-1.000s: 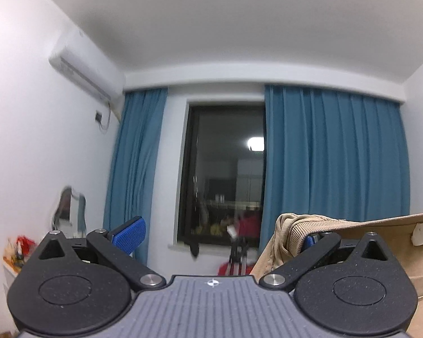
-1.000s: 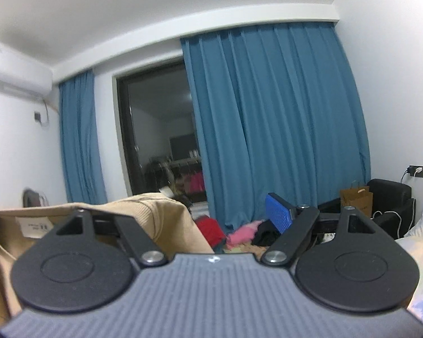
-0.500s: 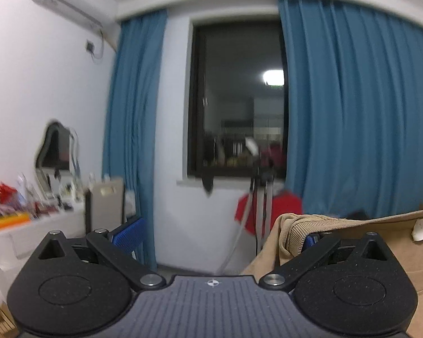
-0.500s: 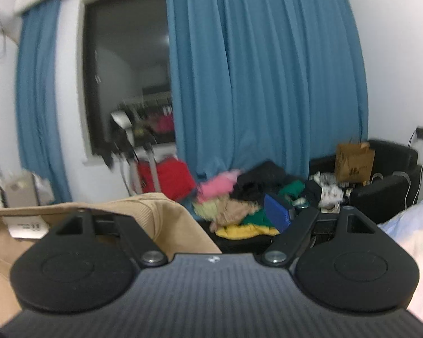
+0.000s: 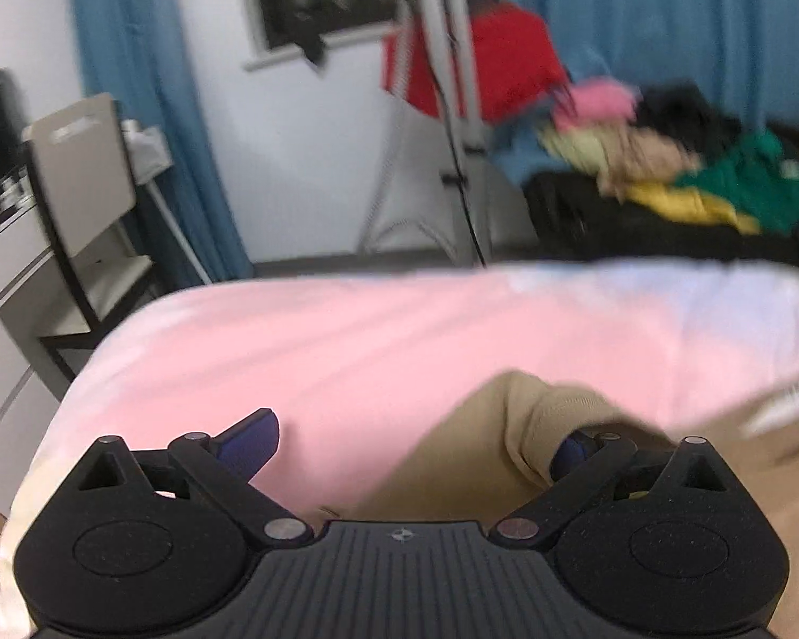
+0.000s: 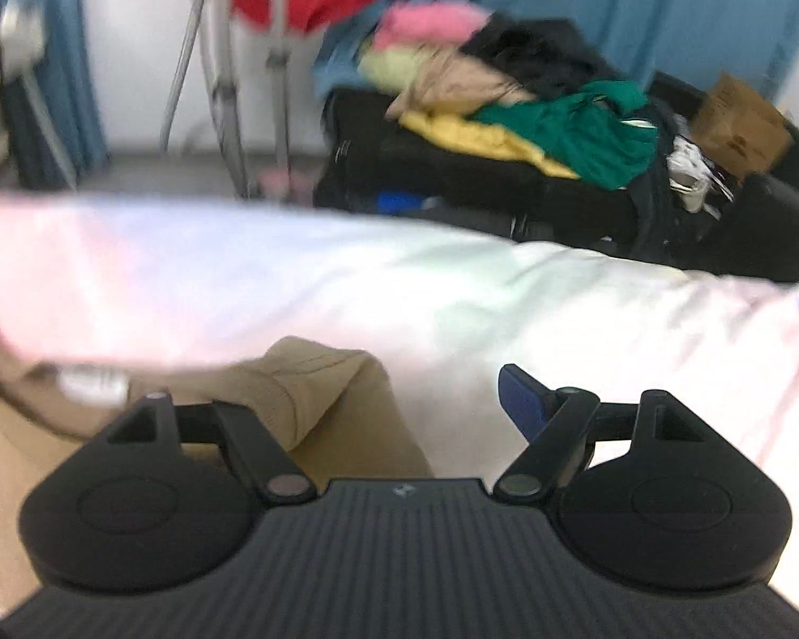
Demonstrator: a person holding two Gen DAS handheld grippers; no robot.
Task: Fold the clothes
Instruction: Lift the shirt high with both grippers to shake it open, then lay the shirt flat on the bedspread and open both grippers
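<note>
1. Pastel pink-and-white bed (image 5: 346,351) is filling the foreground in both wrist views; blue curtains (image 6: 666,10), a heap of mixed clothes (image 6: 506,90) on dark luggage and a white stand (image 5: 447,106) are sitting behind it.
2. Tan garment (image 5: 484,458) is being carried over the bed, stretched between both grippers.
3. Left gripper (image 5: 415,442): fingers are standing wide apart, the garment's ribbed edge is draped over the right-hand finger; pinch not confirmed, too blurred.
4. Right gripper (image 6: 378,399): same picture, mirrored; fabric is covering the left-hand finger, the blue pad (image 6: 522,399) is showing bare.
5. Step judged: garment is being brought to the bed for laying flat.
6. Next move is calling for even spreading, with edges kept taut, before any fold.
</note>
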